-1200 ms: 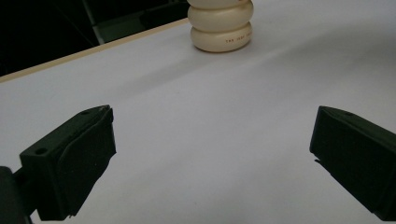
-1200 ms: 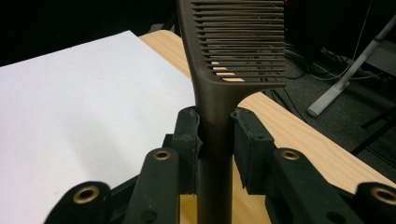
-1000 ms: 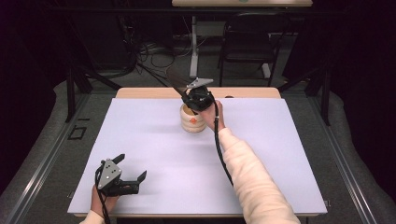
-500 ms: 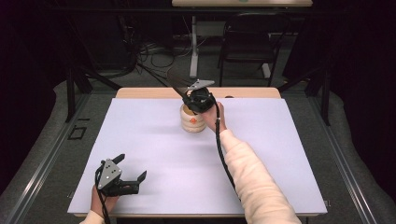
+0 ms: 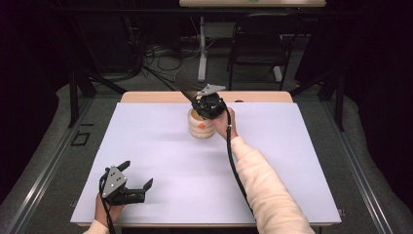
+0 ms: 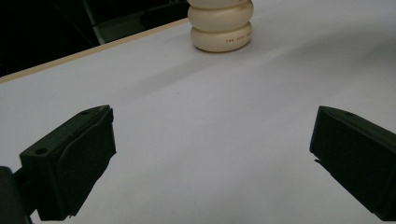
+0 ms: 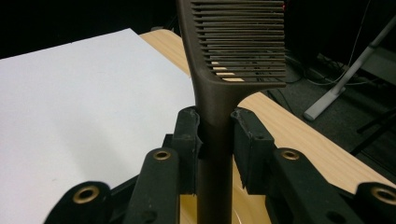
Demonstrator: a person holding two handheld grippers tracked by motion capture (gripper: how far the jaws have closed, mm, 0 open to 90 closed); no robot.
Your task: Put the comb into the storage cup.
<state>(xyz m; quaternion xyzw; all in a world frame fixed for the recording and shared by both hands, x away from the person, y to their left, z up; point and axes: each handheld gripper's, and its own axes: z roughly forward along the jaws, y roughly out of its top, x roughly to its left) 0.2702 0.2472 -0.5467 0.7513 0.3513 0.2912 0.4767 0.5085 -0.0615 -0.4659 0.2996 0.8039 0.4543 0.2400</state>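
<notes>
Your right gripper (image 7: 215, 140) is clamped on the brown comb's (image 7: 233, 51) handle, directly above the cream holder (image 5: 201, 126). Your left gripper (image 5: 132, 179) rests released, well apart at the table's (image 5: 292, 161) near edge.

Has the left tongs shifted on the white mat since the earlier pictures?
No. The left tongs sit by the same near-left mat corner.
</notes>
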